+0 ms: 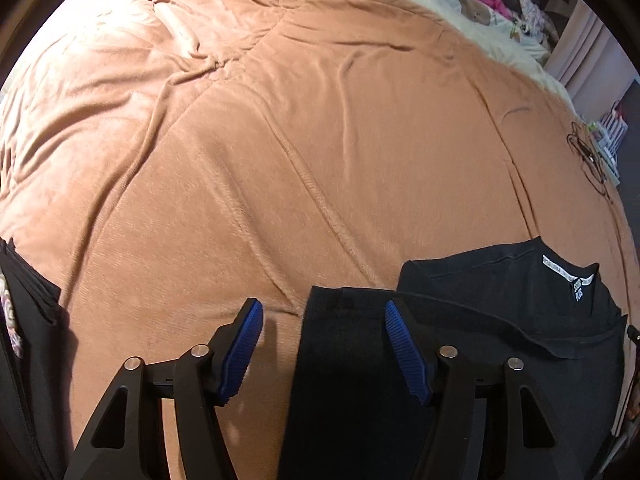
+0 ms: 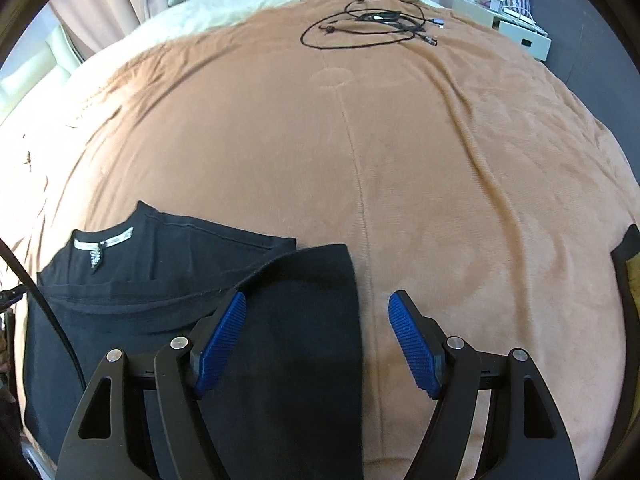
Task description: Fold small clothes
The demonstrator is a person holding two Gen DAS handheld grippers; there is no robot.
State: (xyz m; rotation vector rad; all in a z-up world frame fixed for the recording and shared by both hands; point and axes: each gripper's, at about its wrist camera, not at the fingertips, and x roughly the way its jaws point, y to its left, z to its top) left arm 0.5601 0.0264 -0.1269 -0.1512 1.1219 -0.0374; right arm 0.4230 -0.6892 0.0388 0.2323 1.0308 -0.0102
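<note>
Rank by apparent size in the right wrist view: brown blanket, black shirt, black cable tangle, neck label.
1. brown blanket, fills most of the view
2. black shirt, though it lies nearest the camera, which inflates it
3. black cable tangle, far off, so likely understated
4. neck label

both wrist cameras sit low and close over the brown bedspread (image 1: pixel 320 140), looking forward across the bed. the left claw (image 1: pixel 324 344) view and right claw (image 2: pixel 318 340) view share the black shirt (image 1: pixel 500 312), seen from opposite sides.
</note>
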